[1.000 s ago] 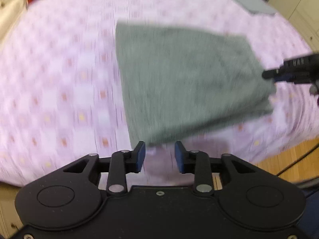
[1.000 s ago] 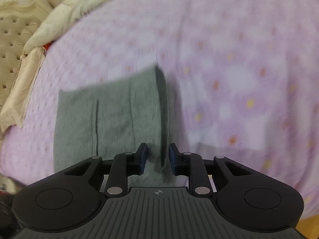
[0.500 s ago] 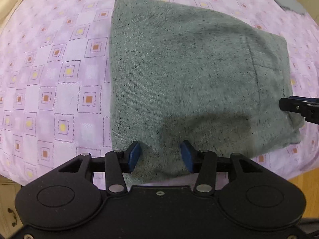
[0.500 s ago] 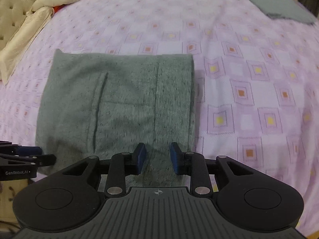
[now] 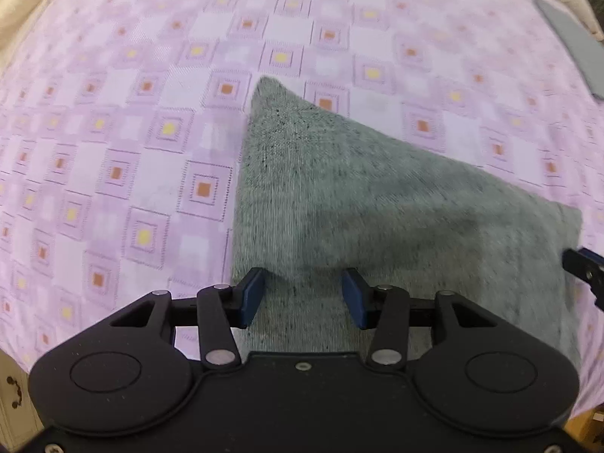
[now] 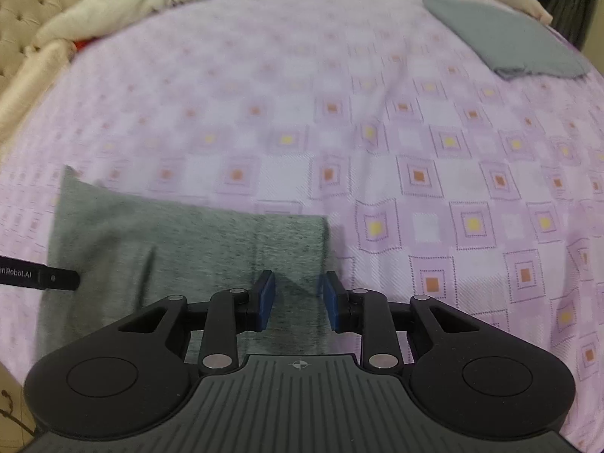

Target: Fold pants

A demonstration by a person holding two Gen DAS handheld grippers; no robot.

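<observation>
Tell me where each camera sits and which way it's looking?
Left wrist: on the left gripper, facing forward over the grey pants; its open fingers show.
Right wrist: on the right gripper, facing the pants' other end; its open fingers show.
Shared: the pants, the purple bedspread, a folded grey cloth, and each other's tip.

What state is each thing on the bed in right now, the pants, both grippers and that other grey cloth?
Pants: folded into a compact rectangle, lying on the bedspread.
Left gripper: open, fingers over the near edge of the pants.
Right gripper: open, over the pants' other near corner.
Grey cloth: folded flat, far corner.
</observation>
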